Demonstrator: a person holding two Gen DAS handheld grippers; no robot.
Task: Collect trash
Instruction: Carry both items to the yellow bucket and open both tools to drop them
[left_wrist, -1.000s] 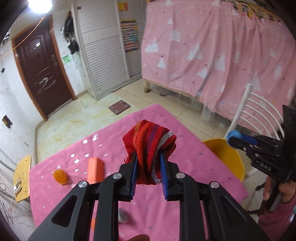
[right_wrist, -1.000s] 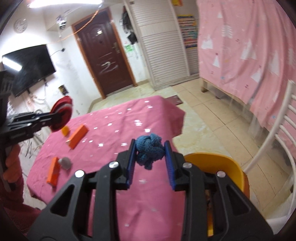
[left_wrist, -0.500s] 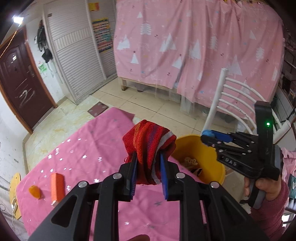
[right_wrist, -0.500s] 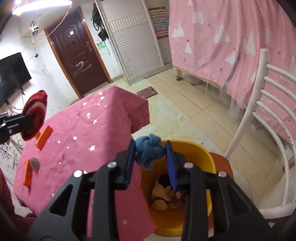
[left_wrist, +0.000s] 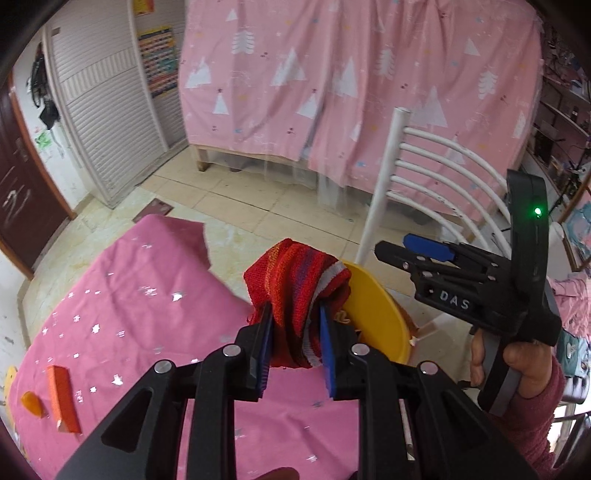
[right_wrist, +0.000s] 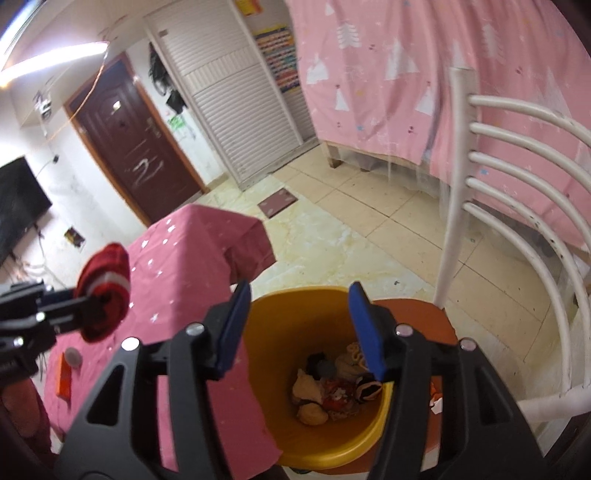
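My left gripper (left_wrist: 295, 350) is shut on a red striped knit cloth (left_wrist: 295, 291) and holds it above the table edge, beside the yellow bin (left_wrist: 376, 314). The cloth also shows in the right wrist view (right_wrist: 105, 291). My right gripper (right_wrist: 301, 332) is open and empty, directly above the yellow bin (right_wrist: 277, 406), which holds several scraps (right_wrist: 332, 391). The right gripper also shows in the left wrist view (left_wrist: 428, 251). The blue knotted cloth is not visible.
The table has a pink star cloth (left_wrist: 147, 295) with an orange block (left_wrist: 62, 398) and an orange piece (left_wrist: 31, 402) at its left. A white chair (right_wrist: 517, 229) stands behind the bin. A pink curtain (left_wrist: 351, 92) hangs beyond.
My right gripper moved over the bin and opened, and the blue knotted cloth is gone from it. My left gripper swung right toward the bin with the red cloth.
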